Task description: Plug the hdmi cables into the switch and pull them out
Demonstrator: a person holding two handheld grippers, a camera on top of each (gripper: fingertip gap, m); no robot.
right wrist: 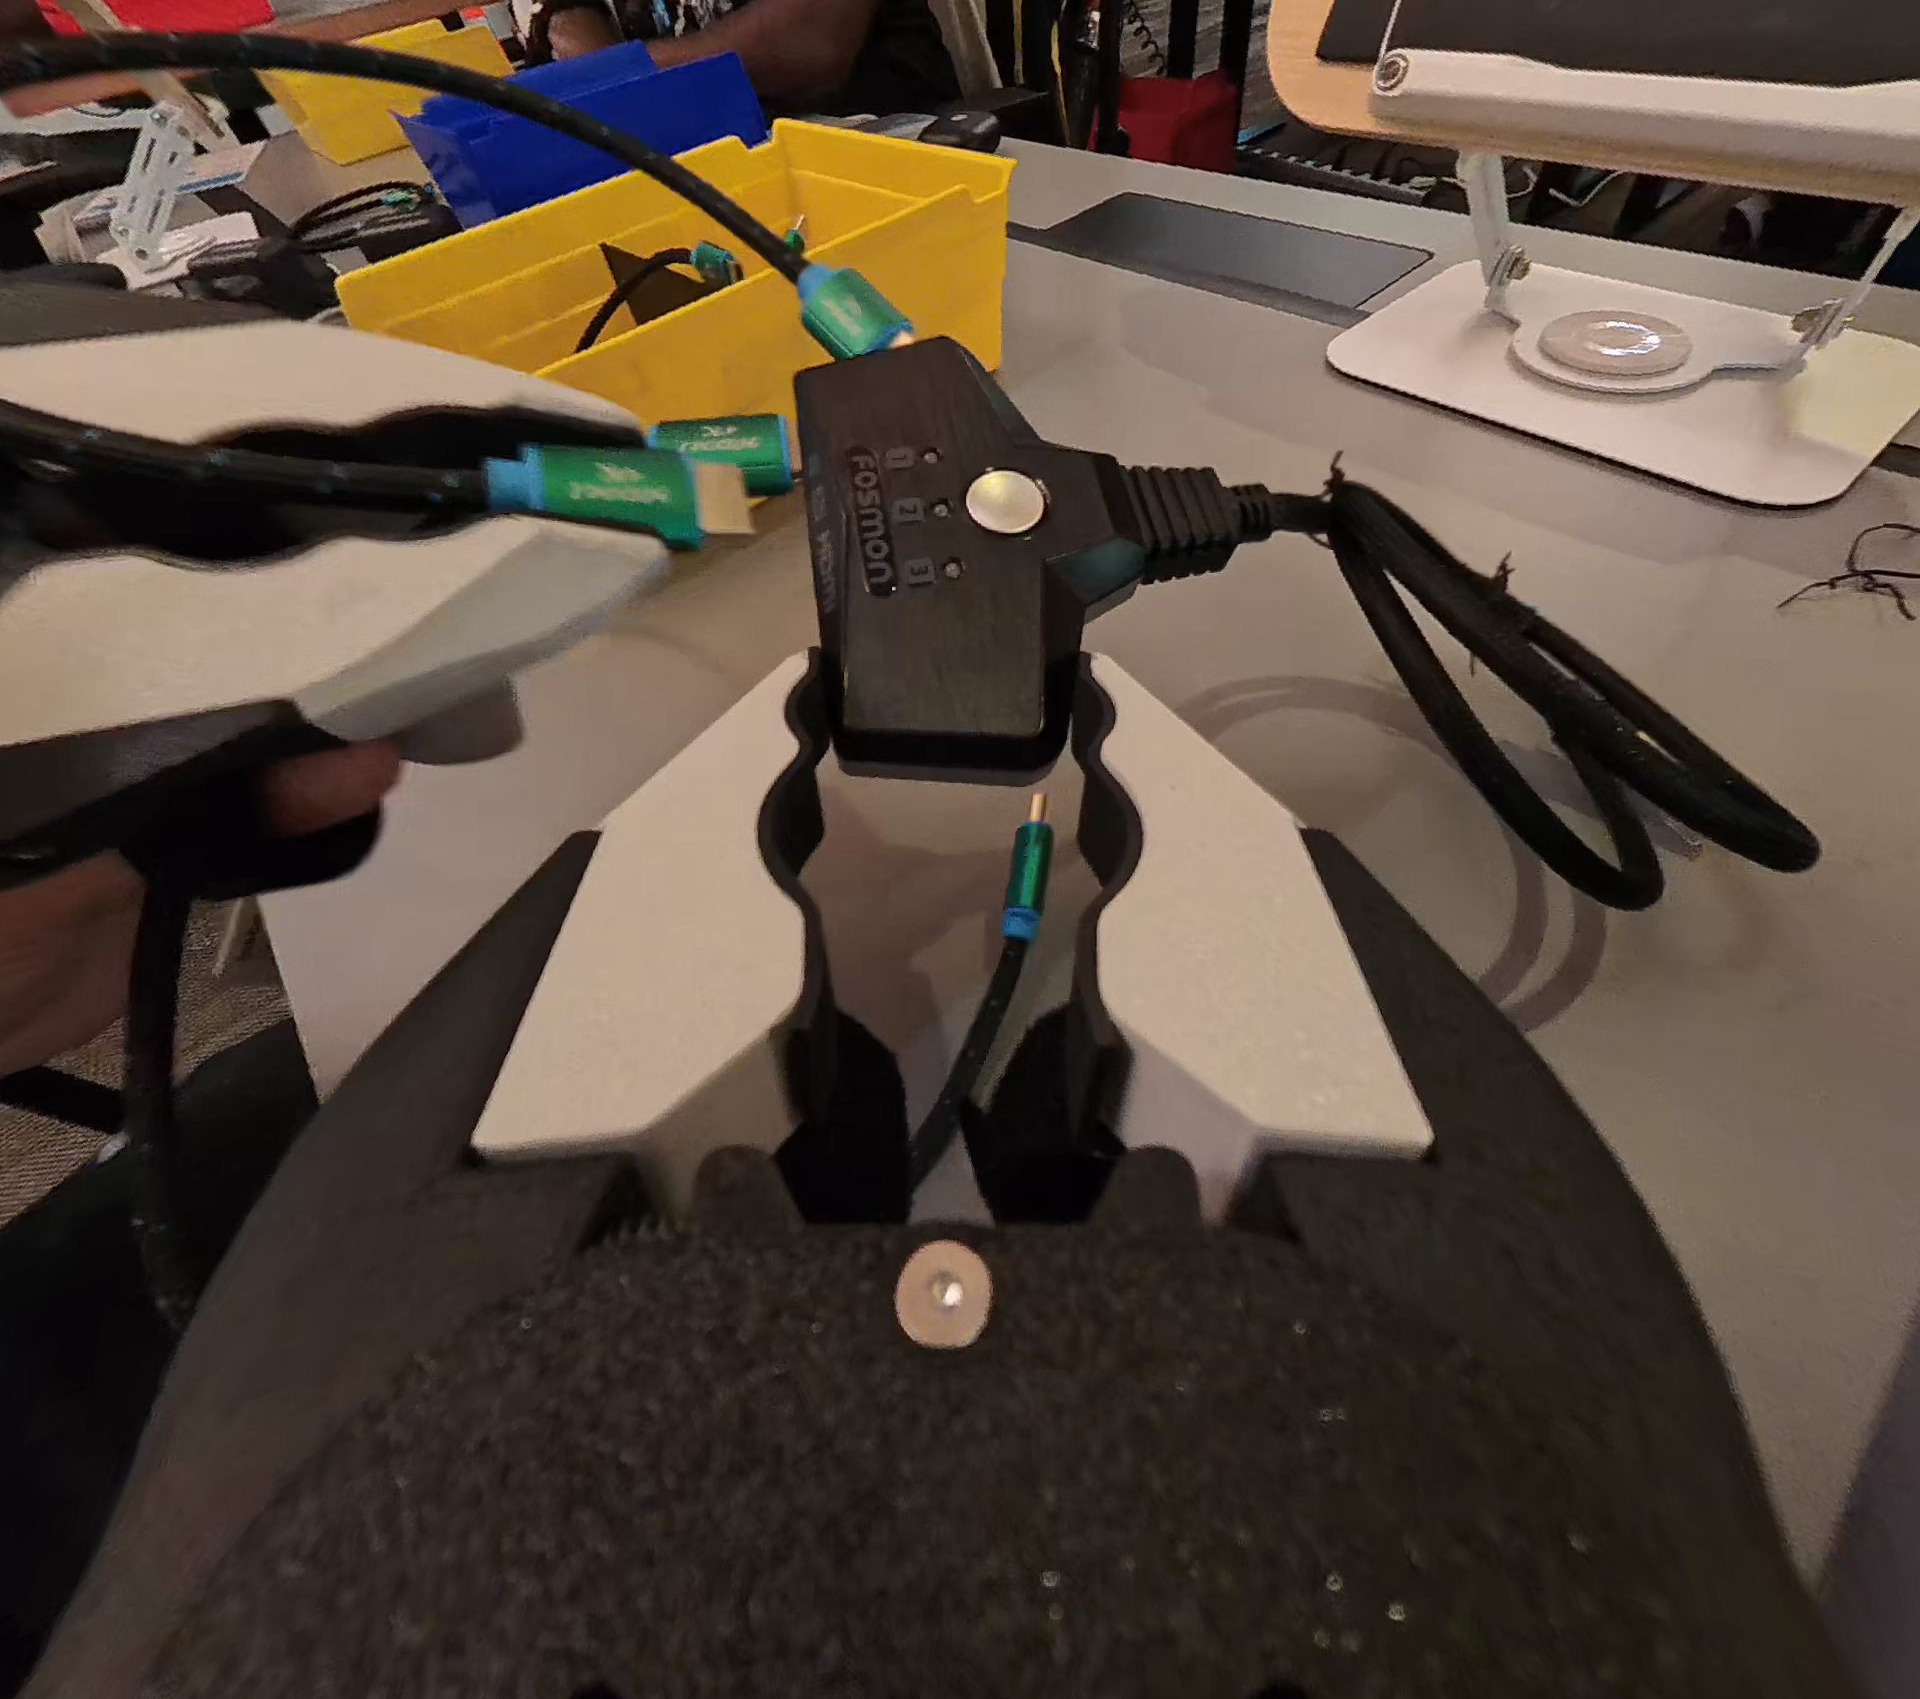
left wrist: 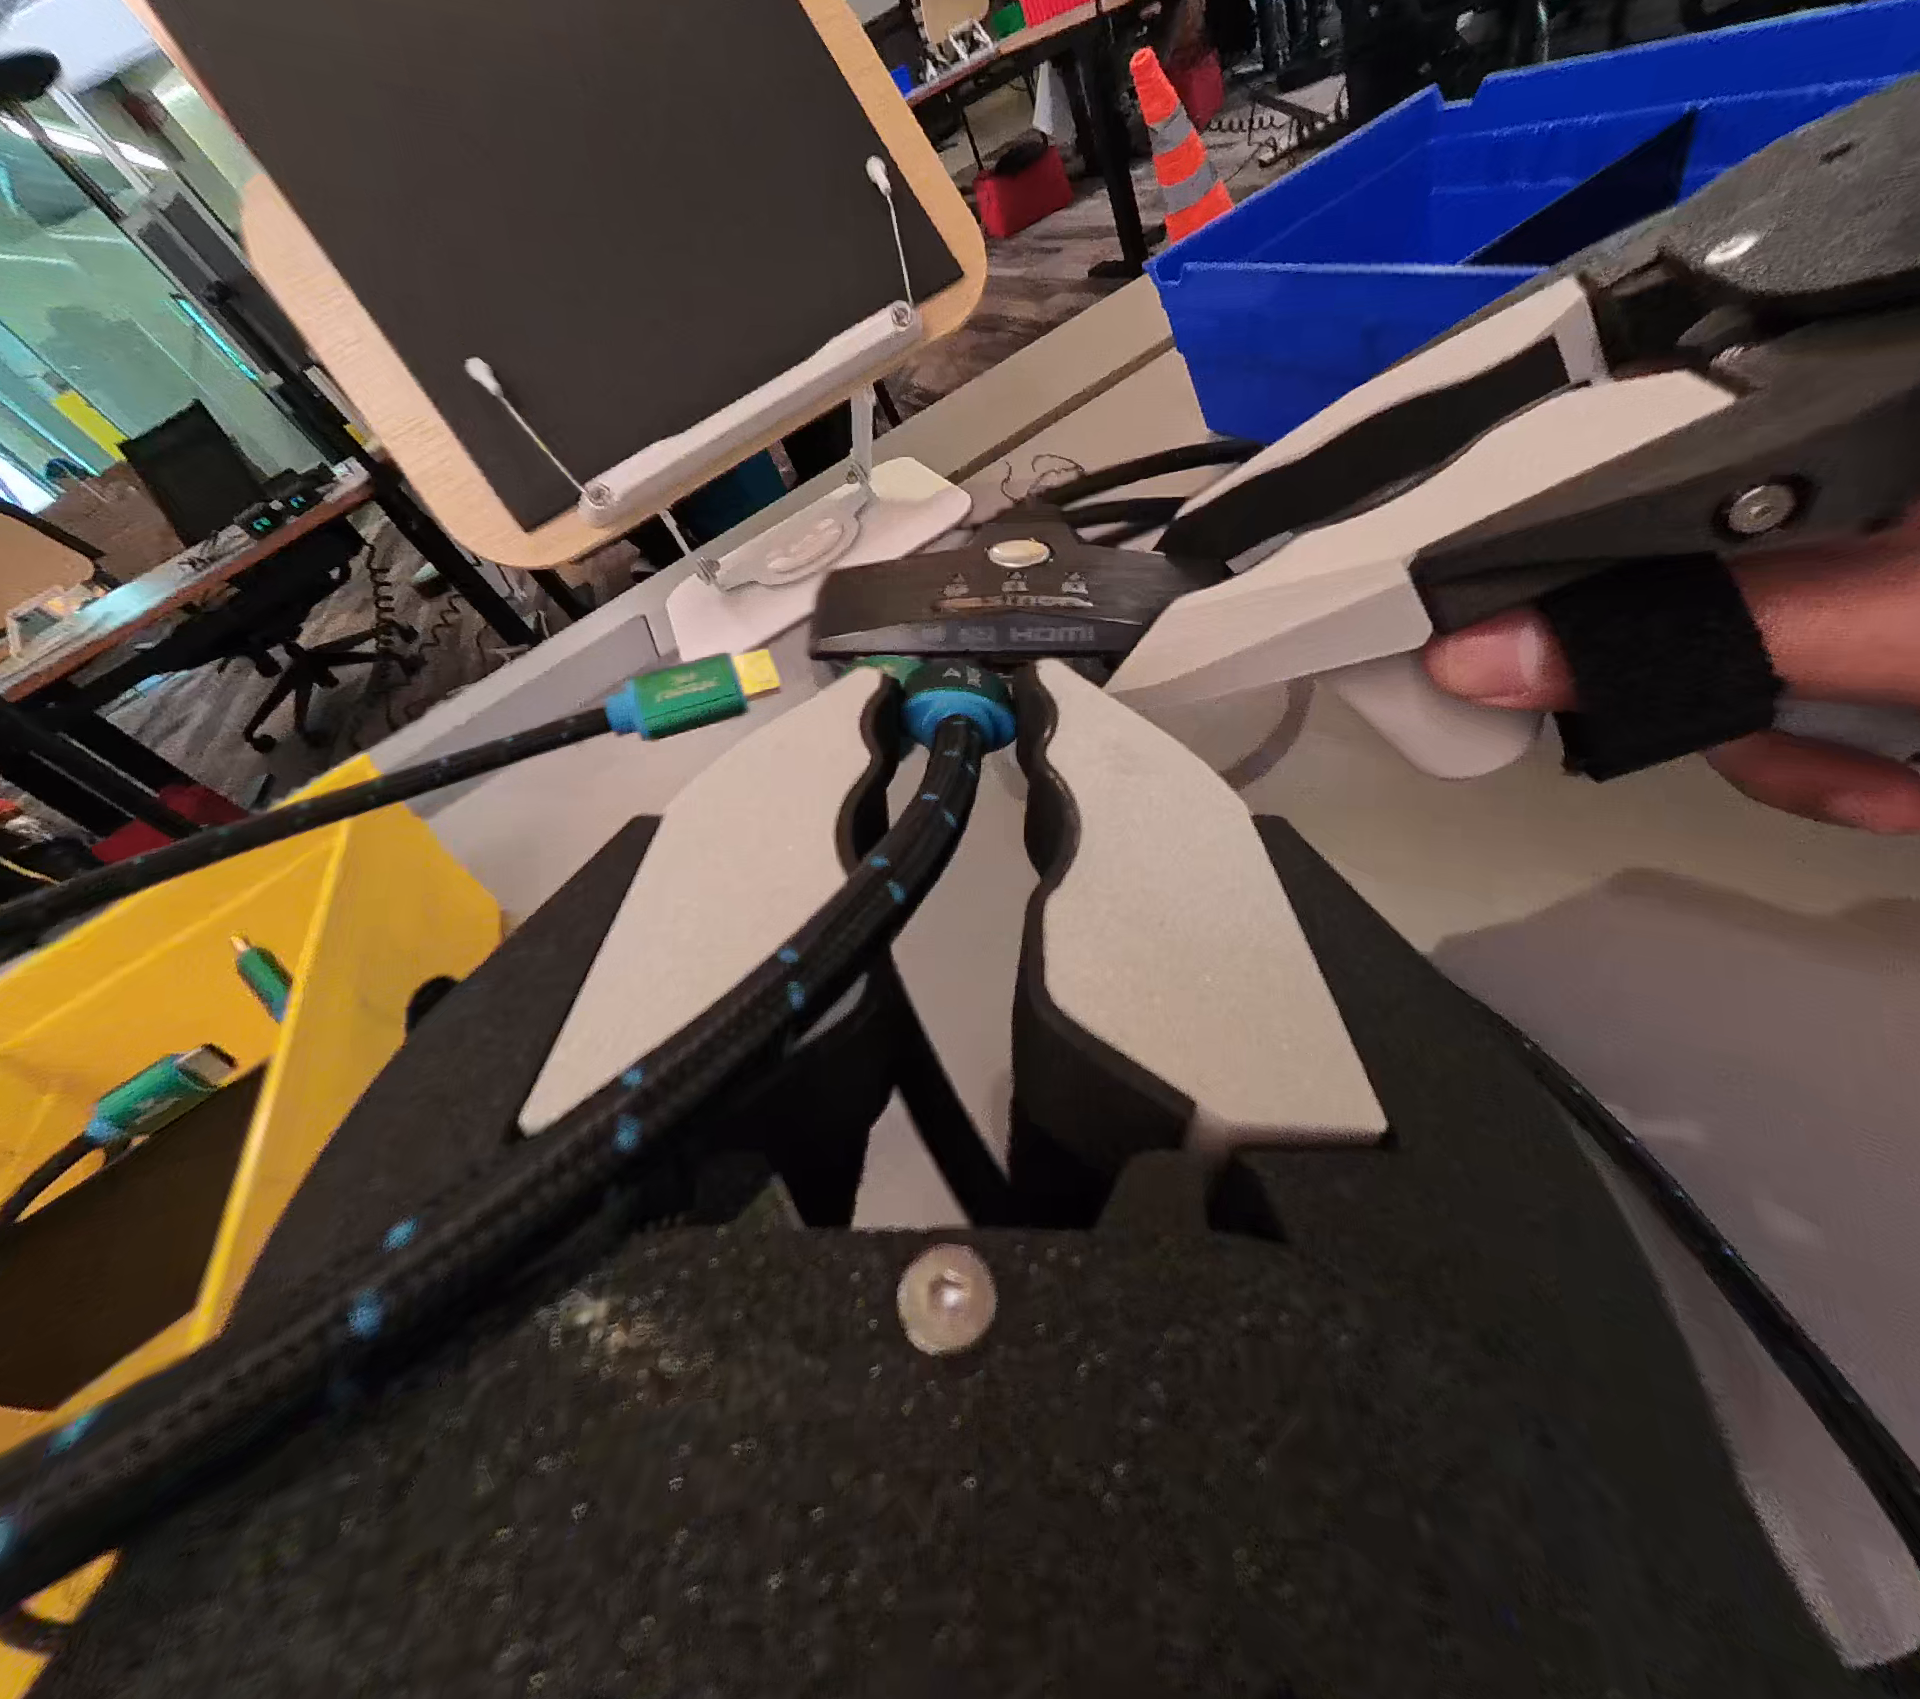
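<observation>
Clamped between the grey fingertips of the right gripper (right wrist: 951, 714) was the near end of the black brushed-metal HDMI switch (right wrist: 935, 548), which was lifted slightly off the grey tabletop (right wrist: 1558, 714). Its own black lead (right wrist: 1558, 693) was looped on the far side of the switch from the ports. The left gripper (right wrist: 623, 496) was closed on a black braided HDMI cable (left wrist: 935, 808), gripped just behind its green metal plug (right wrist: 613, 491). The plug's gold tip was seen just short of the switch's port face, not touching it. Two more green plugs (right wrist: 727, 449) were seen beside the switch; whether either was seated could not be told. A yellow plastic bin (right wrist: 904, 195) lay beyond the switch. The step in hand was judged either an insertion or a withdrawal. If insertion, the tip would have to be squared to a free port and pushed straight while the switch was braced.
</observation>
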